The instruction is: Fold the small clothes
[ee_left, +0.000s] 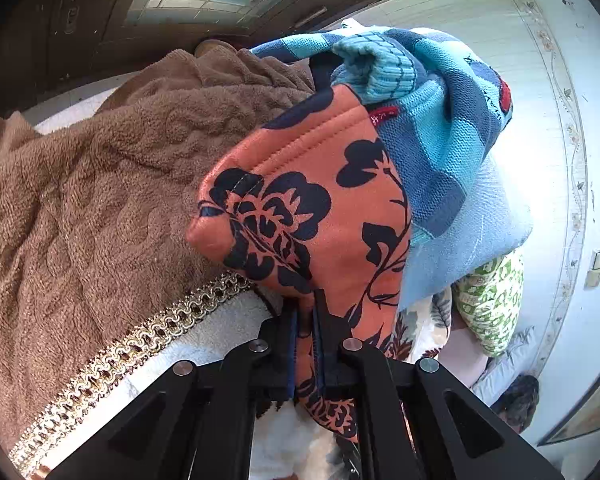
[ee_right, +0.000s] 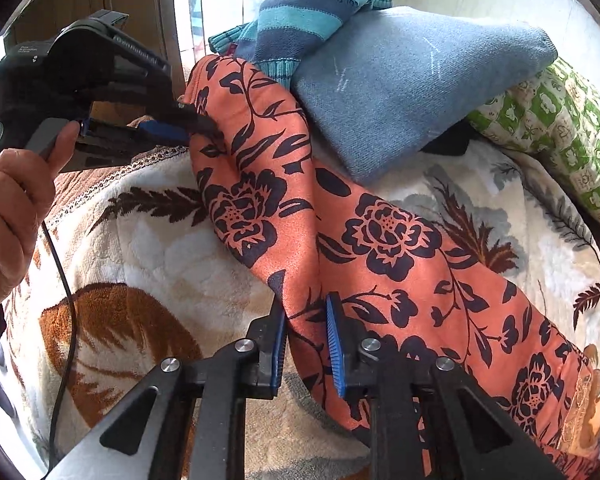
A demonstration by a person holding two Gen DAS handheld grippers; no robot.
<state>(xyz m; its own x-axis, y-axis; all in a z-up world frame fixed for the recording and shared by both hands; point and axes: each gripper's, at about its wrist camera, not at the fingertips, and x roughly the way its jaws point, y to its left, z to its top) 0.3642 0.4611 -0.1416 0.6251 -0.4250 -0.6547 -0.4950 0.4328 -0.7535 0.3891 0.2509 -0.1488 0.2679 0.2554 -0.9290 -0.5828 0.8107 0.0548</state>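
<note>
You are holding the orange floral garment [ee_right: 380,248] with both tongs. Your left tongs [ee_left: 306,320] are pinching one edge of it tight, the cloth squeezed between the blue pads [ee_left: 293,356]; from the right wrist view the same tongs [ee_right: 198,128] are biting into the upper end, with your hand [ee_right: 8,200] gripping the handle. Your right tongs [ee_right: 306,316] are standing narrow, clamping a fold of the fabric near the garment's middle. The garment is lying stretched across the leaf-patterned blanket [ee_right: 148,248]. Its upper end is touching a grey-blue knit [ee_right: 400,80], which is carrying a striped sweater [ee_right: 304,12] on top. A green-printed cloth [ee_right: 556,128] is lying beside the knit. A brown towel [ee_left: 80,200] with a gold trim [ee_left: 140,344] is lying just beside the garment.
</note>
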